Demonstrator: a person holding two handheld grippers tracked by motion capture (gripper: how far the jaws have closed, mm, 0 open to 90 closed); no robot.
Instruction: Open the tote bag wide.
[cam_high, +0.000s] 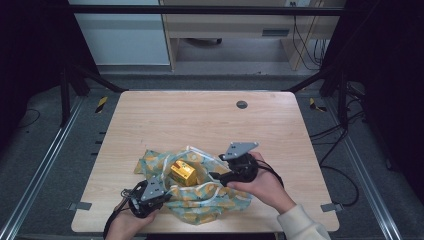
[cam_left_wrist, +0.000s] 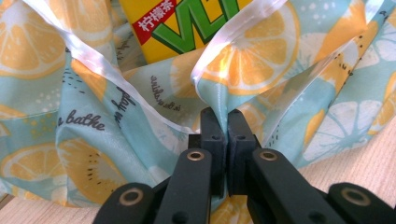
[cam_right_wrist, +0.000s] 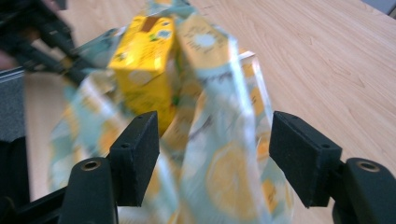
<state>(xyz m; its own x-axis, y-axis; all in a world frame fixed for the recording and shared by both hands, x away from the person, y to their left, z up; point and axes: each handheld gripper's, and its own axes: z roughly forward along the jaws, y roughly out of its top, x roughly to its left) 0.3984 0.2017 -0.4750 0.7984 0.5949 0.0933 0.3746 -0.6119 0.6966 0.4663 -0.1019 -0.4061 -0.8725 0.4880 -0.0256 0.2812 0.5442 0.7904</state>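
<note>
A light blue cloth bag (cam_high: 200, 200) printed with orange slices lies at the table's near edge. A yellow drink carton (cam_high: 182, 172) stands in its open mouth. My left gripper (cam_high: 159, 196) is shut on the bag's white-trimmed near rim (cam_left_wrist: 219, 100), with the carton (cam_left_wrist: 187, 25) just beyond. My right gripper (cam_high: 216, 176) is at the bag's right side. In the right gripper view it (cam_right_wrist: 212, 140) is open, its jaws wide apart around a fold of the bag (cam_right_wrist: 224, 154), with the carton (cam_right_wrist: 142, 70) behind.
The wooden table (cam_high: 200, 120) has a round grommet (cam_high: 242, 104) near its far edge. A metal frame and cables surround it. A hand (cam_high: 265, 187) in a cream sleeve holds the right gripper.
</note>
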